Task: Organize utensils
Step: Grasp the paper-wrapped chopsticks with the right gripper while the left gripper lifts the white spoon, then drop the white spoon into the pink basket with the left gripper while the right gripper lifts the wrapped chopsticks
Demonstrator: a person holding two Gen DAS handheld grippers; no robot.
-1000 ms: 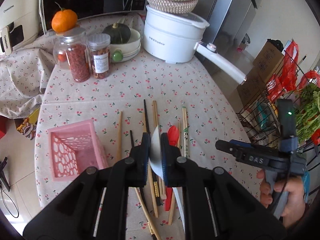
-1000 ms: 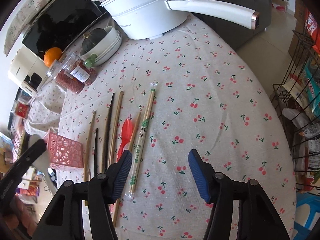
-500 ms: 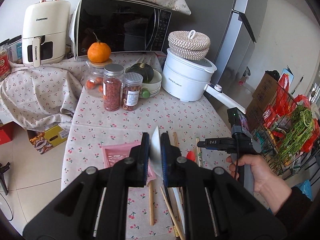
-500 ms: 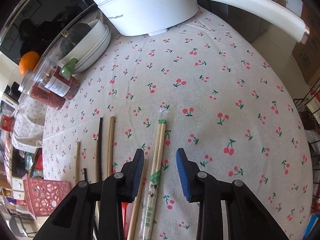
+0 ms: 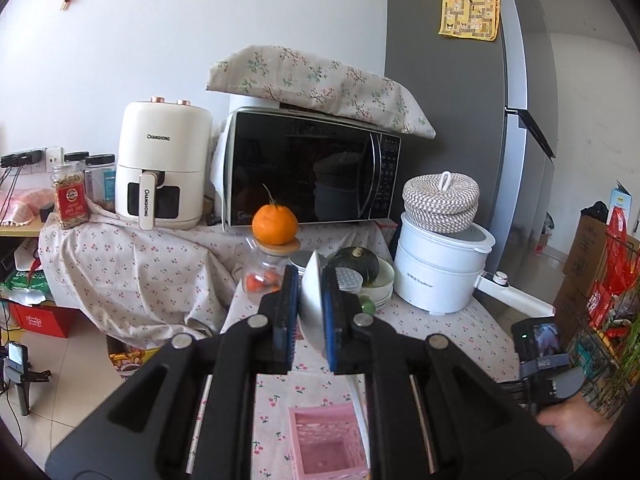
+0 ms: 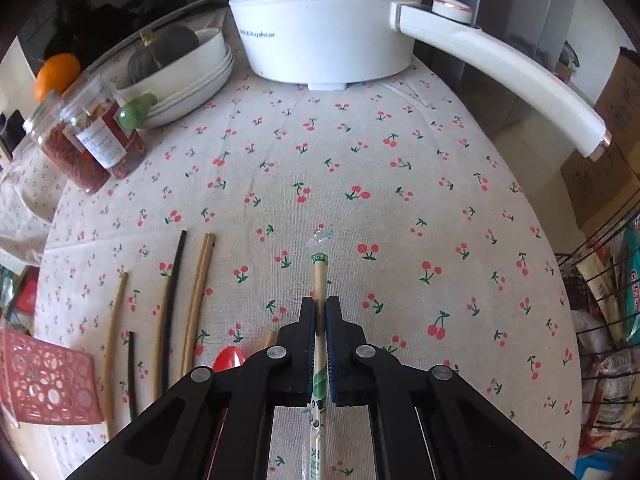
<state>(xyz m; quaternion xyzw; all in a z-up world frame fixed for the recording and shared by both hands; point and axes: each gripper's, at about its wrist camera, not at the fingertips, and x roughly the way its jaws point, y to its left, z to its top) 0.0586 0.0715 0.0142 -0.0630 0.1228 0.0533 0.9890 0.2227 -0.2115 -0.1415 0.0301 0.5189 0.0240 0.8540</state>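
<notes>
Right gripper point(image 6: 319, 318) on wrapped chopsticks point(image 6: 320, 276), lengthwise forward.

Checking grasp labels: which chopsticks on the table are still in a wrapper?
The wrapped chopsticks pinched in the right tool; the bare sticks lie loose farther left.

So the loose chopsticks point(image 6: 196, 300) lie in a row on the tabletop point(image 6: 360, 160), basket point(image 6: 44, 388) off to their left, pot point(image 6: 320, 20) behind, jars point(image 6: 92, 140) back-left beside the bowls point(image 6: 192, 76).

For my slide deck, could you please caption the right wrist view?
Right gripper shut on wrapped chopsticks, loose chopsticks and pink basket alongside.
</notes>
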